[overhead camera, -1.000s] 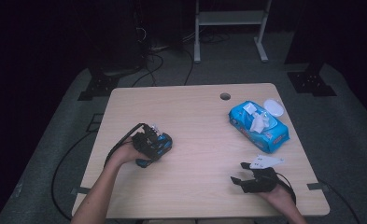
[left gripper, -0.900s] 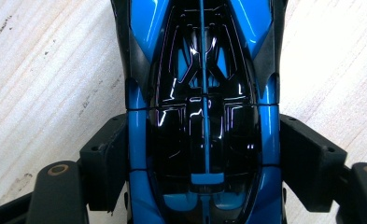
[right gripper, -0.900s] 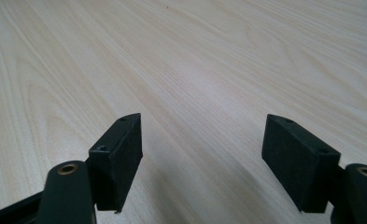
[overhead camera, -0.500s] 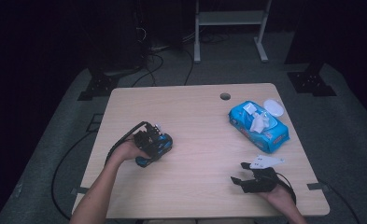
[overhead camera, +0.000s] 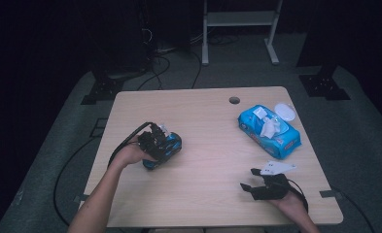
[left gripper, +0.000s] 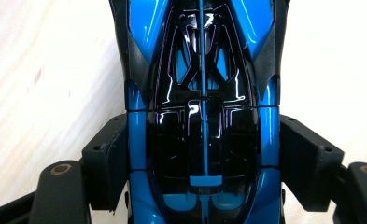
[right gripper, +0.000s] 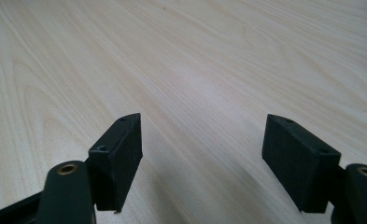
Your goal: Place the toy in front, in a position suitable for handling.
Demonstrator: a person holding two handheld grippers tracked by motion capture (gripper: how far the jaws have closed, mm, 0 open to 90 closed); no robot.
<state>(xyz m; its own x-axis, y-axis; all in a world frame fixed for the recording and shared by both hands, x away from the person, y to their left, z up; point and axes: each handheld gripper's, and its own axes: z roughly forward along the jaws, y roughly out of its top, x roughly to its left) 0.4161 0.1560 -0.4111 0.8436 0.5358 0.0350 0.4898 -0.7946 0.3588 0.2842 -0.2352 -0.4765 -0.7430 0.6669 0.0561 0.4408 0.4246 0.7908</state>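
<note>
A shiny blue and black toy car (left gripper: 202, 116) sat squeezed between the left gripper's (overhead camera: 155, 143) fingers (left gripper: 109, 163), over the tabletop (overhead camera: 203, 145).

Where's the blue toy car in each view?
High view: the toy car sits left of centre, gripped in the left tool.
Left gripper view: the car runs up the middle, both pads pressing its sides.
Right gripper view: open jaws over bare wood, so it gives no place for the car.
Shared landmark: the pale wooden table.
</note>
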